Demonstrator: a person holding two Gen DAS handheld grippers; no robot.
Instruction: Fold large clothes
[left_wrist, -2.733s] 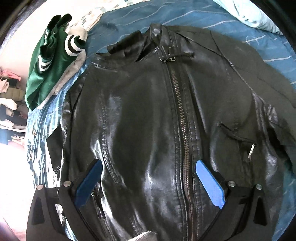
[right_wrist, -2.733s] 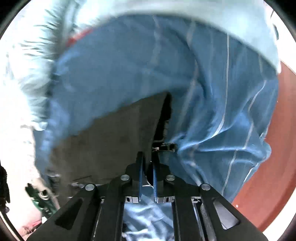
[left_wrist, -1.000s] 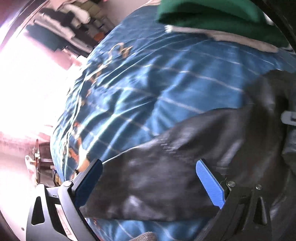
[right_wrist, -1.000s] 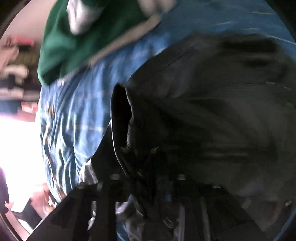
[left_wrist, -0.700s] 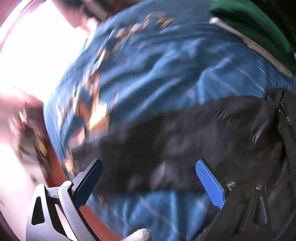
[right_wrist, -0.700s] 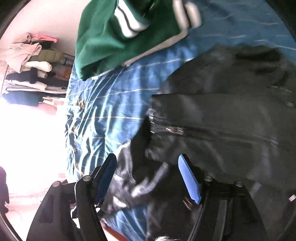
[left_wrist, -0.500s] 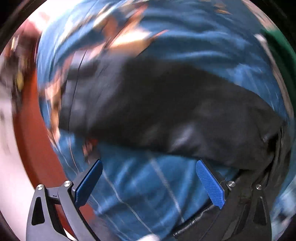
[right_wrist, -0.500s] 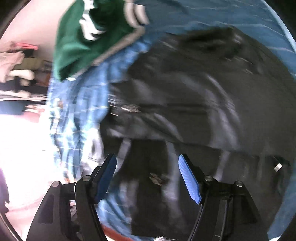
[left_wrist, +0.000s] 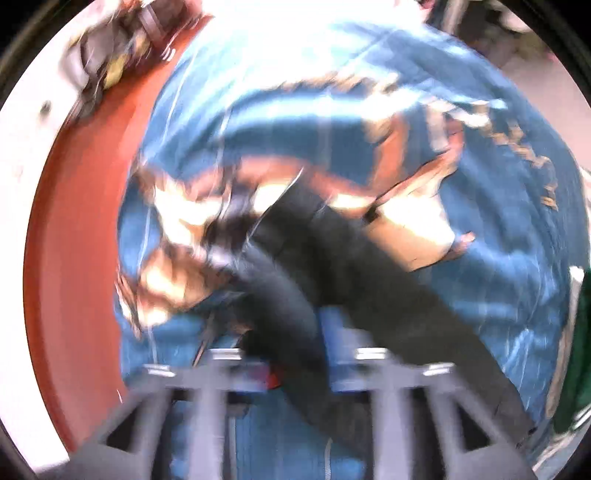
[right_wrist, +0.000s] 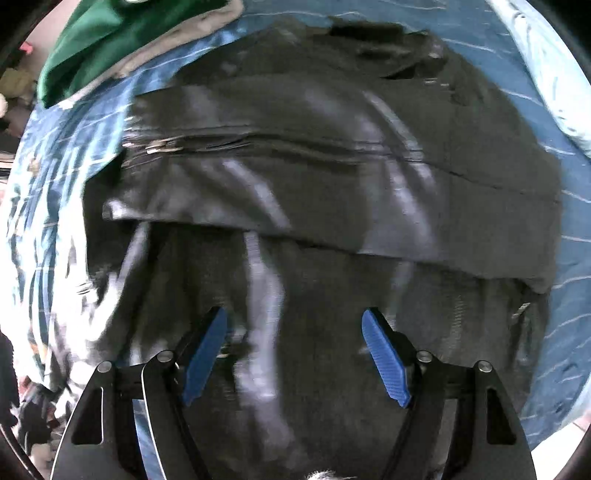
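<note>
A black leather jacket (right_wrist: 332, 177) lies on the blue bed cover, with one sleeve folded across its body and the zip running sideways. My right gripper (right_wrist: 295, 354) is open and empty just above the jacket's lower part. In the blurred left wrist view, my left gripper (left_wrist: 303, 354) is shut on the jacket's other black sleeve (left_wrist: 332, 280), which runs between the fingers and stretches away over the bed cover (left_wrist: 498, 221).
A green garment with white stripes (right_wrist: 110, 40) lies on the bed at the far left. A pale blue cloth (right_wrist: 554, 74) sits at the far right. The red floor (left_wrist: 66, 258) shows beyond the bed's edge.
My right gripper let go of the sleeve it carried across and opened. My left gripper swung to the other sleeve and closed on it.
</note>
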